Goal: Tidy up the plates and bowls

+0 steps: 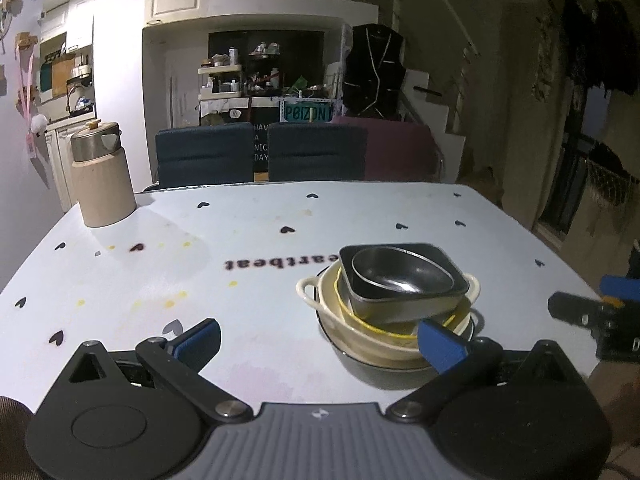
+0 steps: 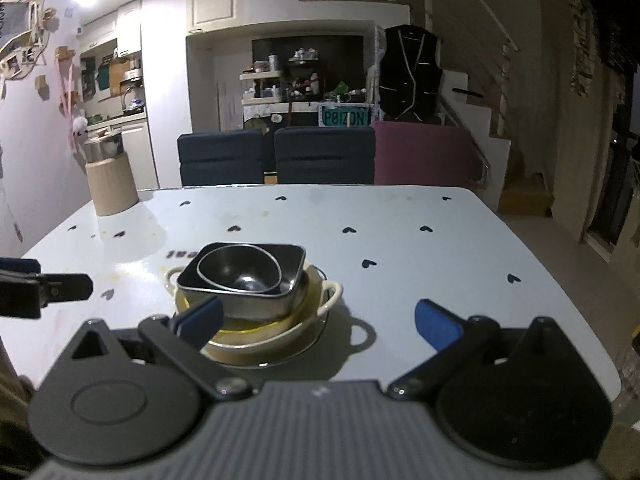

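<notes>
We see nested stack on table [image 2: 400, 216], near centre: round steel bowl [image 2: 240, 270] in square steel tray [image 2: 256, 300], in cream handled dish [image 2: 332, 294]. Left gripper [image 1: 320, 340] and right gripper [image 2: 318, 324] both spread wide, empty. We judge stacking looks done; next likely retreat.

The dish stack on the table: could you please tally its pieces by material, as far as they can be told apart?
Metal: 3 - round bowl, square pan, bottom plate
Cream ceramic: 2 - handled dish, yellow-rimmed bowl
Total: 5 visible; any pieces hidden inside the stack cannot be counted.
</notes>
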`<state>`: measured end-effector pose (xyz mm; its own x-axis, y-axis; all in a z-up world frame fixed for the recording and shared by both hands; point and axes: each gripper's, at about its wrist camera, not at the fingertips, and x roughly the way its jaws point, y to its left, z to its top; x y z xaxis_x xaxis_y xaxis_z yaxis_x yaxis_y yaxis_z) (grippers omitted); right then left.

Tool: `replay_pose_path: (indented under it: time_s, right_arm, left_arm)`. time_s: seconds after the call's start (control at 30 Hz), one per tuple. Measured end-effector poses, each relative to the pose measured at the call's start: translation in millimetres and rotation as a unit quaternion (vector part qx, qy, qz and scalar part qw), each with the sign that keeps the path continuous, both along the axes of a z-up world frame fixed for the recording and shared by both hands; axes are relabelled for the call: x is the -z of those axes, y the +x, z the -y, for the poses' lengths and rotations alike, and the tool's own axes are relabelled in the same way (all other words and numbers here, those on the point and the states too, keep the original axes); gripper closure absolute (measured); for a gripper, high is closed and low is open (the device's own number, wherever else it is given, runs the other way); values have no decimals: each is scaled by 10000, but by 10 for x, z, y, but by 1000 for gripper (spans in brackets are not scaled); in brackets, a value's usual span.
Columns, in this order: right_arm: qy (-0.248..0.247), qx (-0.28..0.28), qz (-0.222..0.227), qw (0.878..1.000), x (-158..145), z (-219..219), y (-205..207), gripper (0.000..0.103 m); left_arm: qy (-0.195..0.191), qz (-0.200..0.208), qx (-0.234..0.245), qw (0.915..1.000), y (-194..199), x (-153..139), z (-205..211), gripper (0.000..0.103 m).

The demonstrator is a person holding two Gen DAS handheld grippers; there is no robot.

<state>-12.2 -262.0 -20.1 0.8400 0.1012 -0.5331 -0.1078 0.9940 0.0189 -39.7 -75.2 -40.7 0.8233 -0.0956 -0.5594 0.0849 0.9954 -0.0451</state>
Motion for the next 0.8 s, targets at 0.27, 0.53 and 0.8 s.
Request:
replay_pose_path:
  time_s: [0.27,0.53,0.8]
  right_arm:
    - [-48,-16,9,10000,45,11,-58,1]
    - [-222,-86,51,9997,71,-10,-113,1]
    - [-163,-67,93,9998,74,19,-121,1]
  left_arm:
    - [64,22,-108,9999,-91,63,-3,0]
    - [67,58,-75,9999,-141,80,-13,0]
    - [82,57,-56,9999,-147,93,-17,0]
